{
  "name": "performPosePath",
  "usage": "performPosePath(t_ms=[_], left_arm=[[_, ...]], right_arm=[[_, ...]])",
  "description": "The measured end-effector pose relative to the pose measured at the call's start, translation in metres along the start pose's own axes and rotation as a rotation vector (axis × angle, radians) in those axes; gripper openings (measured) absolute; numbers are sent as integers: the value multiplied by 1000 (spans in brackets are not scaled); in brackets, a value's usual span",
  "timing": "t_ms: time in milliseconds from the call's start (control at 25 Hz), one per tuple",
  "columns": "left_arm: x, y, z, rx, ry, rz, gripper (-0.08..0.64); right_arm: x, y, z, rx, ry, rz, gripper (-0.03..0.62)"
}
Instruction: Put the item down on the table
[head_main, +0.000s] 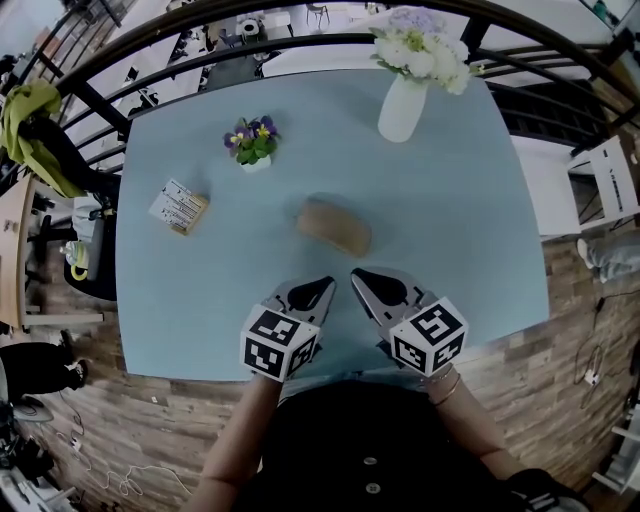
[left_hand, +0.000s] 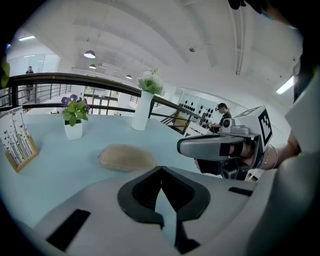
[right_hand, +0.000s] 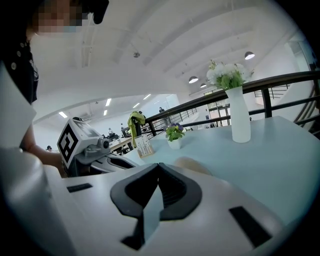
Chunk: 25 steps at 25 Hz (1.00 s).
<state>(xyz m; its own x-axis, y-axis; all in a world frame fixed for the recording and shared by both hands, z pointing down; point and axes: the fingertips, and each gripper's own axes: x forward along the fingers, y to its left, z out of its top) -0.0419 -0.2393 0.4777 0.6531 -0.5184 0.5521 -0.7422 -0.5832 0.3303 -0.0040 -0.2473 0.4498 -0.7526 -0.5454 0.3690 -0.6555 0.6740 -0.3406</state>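
A flat tan oval pouch (head_main: 335, 227) lies alone on the light blue table (head_main: 470, 230), near its middle. Both grippers hover just in front of it, side by side at the table's near edge. My left gripper (head_main: 324, 286) is shut with nothing in it, its tips a little short of the pouch (left_hand: 126, 157). My right gripper (head_main: 358, 274) is also shut and empty; the pouch (right_hand: 194, 165) shows just beyond its closed tips (right_hand: 159, 167). Neither gripper touches the pouch. In the left gripper view the right gripper (left_hand: 220, 147) is off to the right.
A white vase of pale flowers (head_main: 404, 104) stands at the table's far right. A small pot of purple flowers (head_main: 254, 143) is at the far left, and a wooden card holder (head_main: 180, 209) sits at the left. A black railing (head_main: 300, 40) runs behind the table.
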Motion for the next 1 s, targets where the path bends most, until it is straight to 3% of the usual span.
performPosePath(t_ms=[1000], left_arm=[[1, 10, -5, -45, -5, 6, 17]], right_arm=[[7, 5, -11, -7, 60, 22, 3]])
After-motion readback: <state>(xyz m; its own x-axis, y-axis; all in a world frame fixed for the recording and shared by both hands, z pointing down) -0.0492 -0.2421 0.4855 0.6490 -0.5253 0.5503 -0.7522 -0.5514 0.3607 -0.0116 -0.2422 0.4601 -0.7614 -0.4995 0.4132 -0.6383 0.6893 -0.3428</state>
